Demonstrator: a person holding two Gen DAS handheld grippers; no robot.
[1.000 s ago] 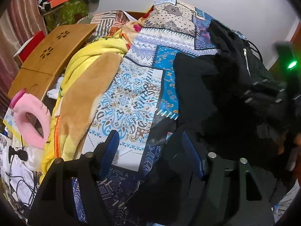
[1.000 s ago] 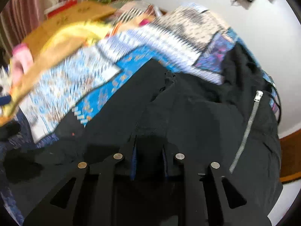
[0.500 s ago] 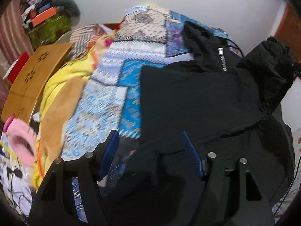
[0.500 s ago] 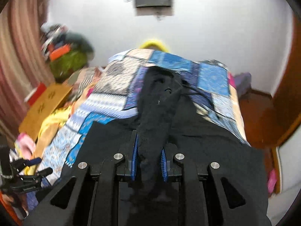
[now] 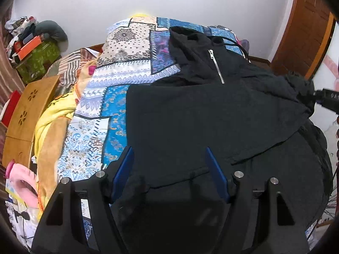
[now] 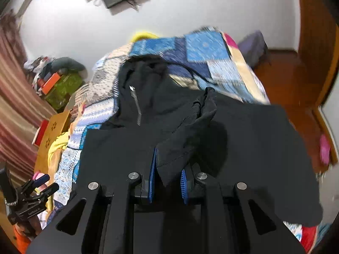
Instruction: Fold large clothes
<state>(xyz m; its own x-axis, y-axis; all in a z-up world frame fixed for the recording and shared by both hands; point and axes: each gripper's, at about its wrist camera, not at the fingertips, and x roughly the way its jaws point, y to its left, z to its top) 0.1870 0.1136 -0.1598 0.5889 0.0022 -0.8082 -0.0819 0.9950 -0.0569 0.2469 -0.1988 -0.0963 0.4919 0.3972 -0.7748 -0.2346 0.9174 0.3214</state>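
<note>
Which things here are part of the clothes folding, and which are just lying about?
Part of the job: black zip jacket; right gripper, clamped on a fold of it; left gripper, jaws apart.

Lying about: patchwork bedspread; yellow blanket; wooden lap table; pink neck pillow.

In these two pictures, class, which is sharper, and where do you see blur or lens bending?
Left wrist view: sharp, the zip on the black jacket crisp; fisheye bends the door and darkens the corners. Right wrist view: motion-blurred, the quilt pattern smeared, though the right gripper is sharp.
</note>
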